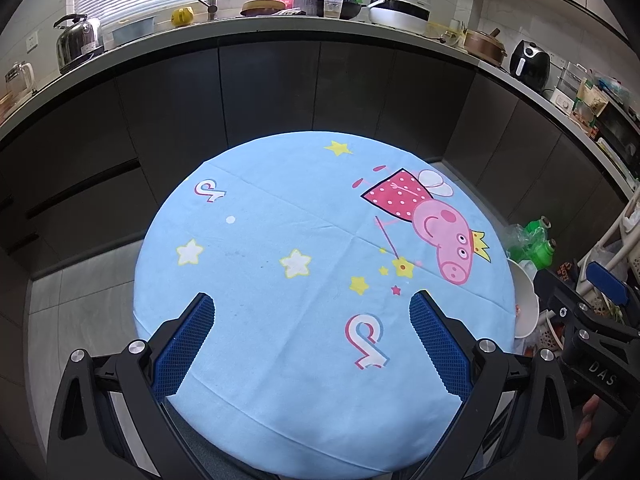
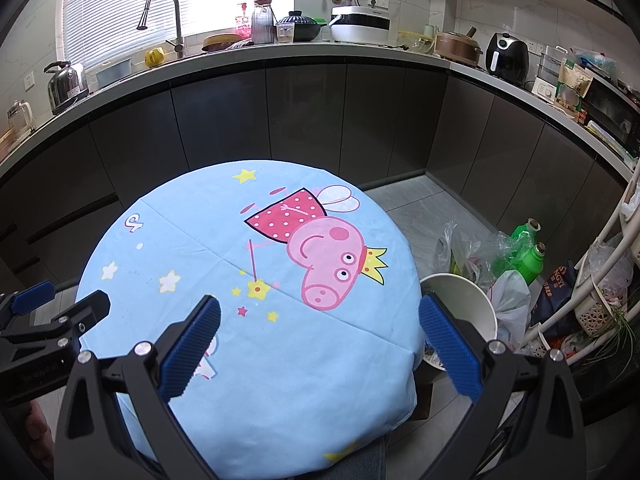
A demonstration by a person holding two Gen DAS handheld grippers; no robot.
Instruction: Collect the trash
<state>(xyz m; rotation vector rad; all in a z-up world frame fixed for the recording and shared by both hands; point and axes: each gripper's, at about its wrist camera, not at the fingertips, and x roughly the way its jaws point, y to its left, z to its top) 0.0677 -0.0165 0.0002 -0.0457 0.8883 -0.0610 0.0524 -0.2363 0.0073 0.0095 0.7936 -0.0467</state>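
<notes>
The left hand-held gripper [image 1: 312, 344] fills the bottom of its own view, blue-padded fingers [image 1: 188, 344] spread wide with nothing between them, hovering over the blue cartoon tablecloth [image 1: 280, 240] on the round table. The right hand-held gripper [image 2: 320, 348] sits the same way at the bottom of its view: jaws wide apart, empty, above the cloth's lower right part.

Each camera catches the other tool at its edge: the right one appears as a dark frame at the right edge of the left wrist view, the left one at the lower left edge of the right wrist view, with fingers of a hand just visible beneath each.

The cloth itself carries nothing in either view. The trash lies off the table, on the floor at the right of the frame. The left wrist view shows only a sliver of a white bowl [image 1: 526, 304] and two green bottles [image 1: 538, 244] past the table rim. The right wrist view shows far more: the white bowl [image 2: 460, 304] open-side up against the table edge, crumpled plastic bags [image 2: 480, 256] behind it, the green bottles [image 2: 528, 252] among them, and a white rack [image 2: 600, 264] further right.
</notes>
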